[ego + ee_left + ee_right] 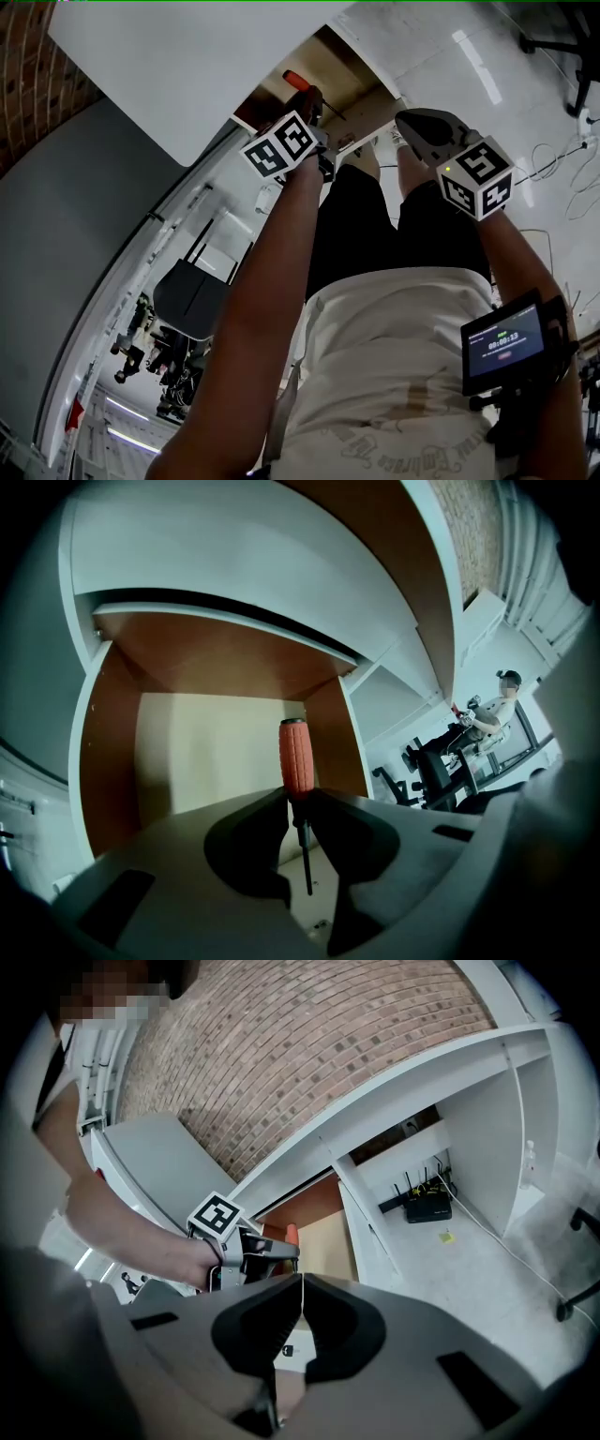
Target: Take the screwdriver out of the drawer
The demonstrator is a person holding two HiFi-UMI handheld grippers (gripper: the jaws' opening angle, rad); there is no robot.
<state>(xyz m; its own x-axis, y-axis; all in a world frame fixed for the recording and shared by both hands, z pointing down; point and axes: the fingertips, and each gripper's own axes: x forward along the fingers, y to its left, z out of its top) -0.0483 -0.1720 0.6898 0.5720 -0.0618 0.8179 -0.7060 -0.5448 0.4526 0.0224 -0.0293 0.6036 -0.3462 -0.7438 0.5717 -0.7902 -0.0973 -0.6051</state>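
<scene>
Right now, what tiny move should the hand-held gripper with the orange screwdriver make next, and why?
Probably lift the left hand-held gripper up and back. Its jaws pinch the screwdriver, yet the tool hangs over the open drawer, so it isn't clear yet.

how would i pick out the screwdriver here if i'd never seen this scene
Find the white counter and the open brown-walled drawer under it. In front of the drawer, the left tool pinches the screwdriver just below its handle. Nothing else here has a ribbed orange-red handle and a thin dark shaft.
</scene>
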